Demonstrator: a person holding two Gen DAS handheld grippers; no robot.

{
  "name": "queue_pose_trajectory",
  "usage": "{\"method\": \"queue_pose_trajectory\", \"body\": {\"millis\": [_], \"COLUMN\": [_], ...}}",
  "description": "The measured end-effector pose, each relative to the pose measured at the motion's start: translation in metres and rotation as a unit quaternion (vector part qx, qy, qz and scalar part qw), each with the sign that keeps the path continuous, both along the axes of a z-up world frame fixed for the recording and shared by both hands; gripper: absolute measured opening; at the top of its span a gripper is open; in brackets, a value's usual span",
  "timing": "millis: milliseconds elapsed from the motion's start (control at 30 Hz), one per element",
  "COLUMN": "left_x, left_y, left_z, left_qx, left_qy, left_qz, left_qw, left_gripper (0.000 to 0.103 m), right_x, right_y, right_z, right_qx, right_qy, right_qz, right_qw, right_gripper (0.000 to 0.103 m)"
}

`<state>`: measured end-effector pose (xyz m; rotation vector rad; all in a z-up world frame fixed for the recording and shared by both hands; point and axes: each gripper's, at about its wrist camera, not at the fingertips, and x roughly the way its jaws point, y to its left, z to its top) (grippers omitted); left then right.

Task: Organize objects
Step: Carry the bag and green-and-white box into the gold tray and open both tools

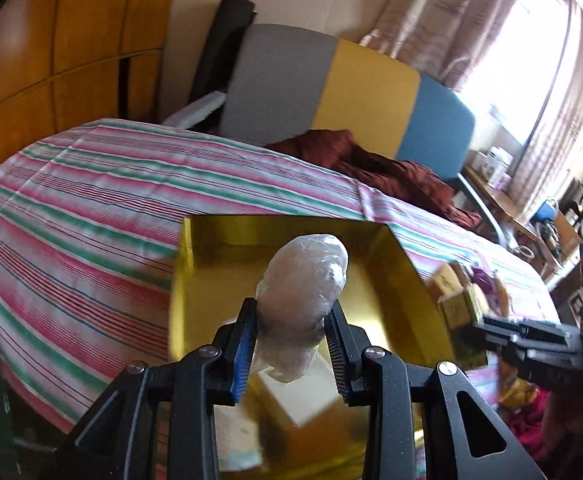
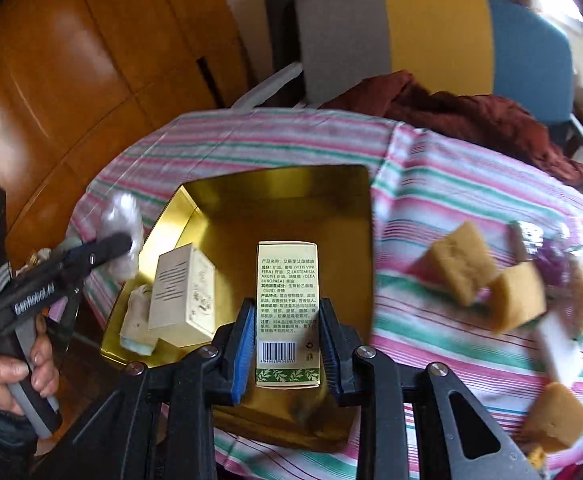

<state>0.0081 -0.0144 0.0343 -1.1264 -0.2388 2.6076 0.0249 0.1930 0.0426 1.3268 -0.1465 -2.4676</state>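
Striped tablecloth [image 2: 431, 184] under gold tray [image 2: 347, 184], left gripper [image 1: 291, 328] jaws clamped on plastic-wrapped bundle [image 1: 307, 276], right gripper [image 2: 287, 336] jaws clamped on green box [image 2: 287, 280]

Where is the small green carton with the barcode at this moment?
In the right wrist view the green carton is clamped in the right gripper, held over the near part of the gold tray, right of the beige box inside it.

Striped pink-green tablecloth [image 2: 451, 184] covers tabletop. Past its far edge: chair with grey/yellow/blue backrest [image 1: 367, 96], crumpled maroon cloth [image 2: 471, 120] on seat, lapping over the far edge. Wooden wardrobe [image 1: 51, 40] beyond left edge, curtained window [image 1: 531, 40] right.
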Motion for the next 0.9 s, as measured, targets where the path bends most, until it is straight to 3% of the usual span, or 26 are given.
{"method": "queue_pose_trajectory", "body": {"millis": [533,600,667,733,767,833,900], "left_x": [-0.062,-0.068,-0.072,-0.068,-0.064,-0.055,-0.043], "left_y": [-0.01,-0.009,-0.011,-0.015,-0.016,-0.017,-0.019], "left_z": [-0.009,-0.011,-0.014,-0.015,-0.015,-0.014,-0.014], "left_qx": [-0.034,-0.041,-0.052,-0.048,-0.046,-0.051,-0.051], "left_qy": [-0.004,-0.004,-0.011,-0.009,-0.007,-0.005,-0.003], "left_qz": [0.022,0.024,0.038,0.047,0.049,0.055,0.059], "left_qw": [0.9992,0.9989,0.9979,0.9977,0.9977,0.9972,0.9969], "left_gripper": [0.034,0.038,0.05,0.063,0.066,0.076,0.077], "right_x": [-0.025,-0.027,-0.027,-0.024,-0.021,-0.016,-0.007], "right_y": [-0.037,-0.039,-0.042,-0.047,-0.049,-0.05,-0.049], "right_z": [-0.026,-0.028,-0.029,-0.032,-0.034,-0.04,-0.044], "right_qx": [0.006,0.007,0.002,-0.014,-0.015,-0.01,-0.017], "right_qy": [-0.034,-0.037,-0.039,-0.047,-0.049,-0.059,-0.065], "right_qz": [0.022,0.02,0.022,0.042,0.047,0.044,0.047], "right_qw": [0.999,0.999,0.999,0.998,0.998,0.997,0.997], "right_gripper": [0.029,0.029,0.031,0.04,0.05,0.053,0.06]}}
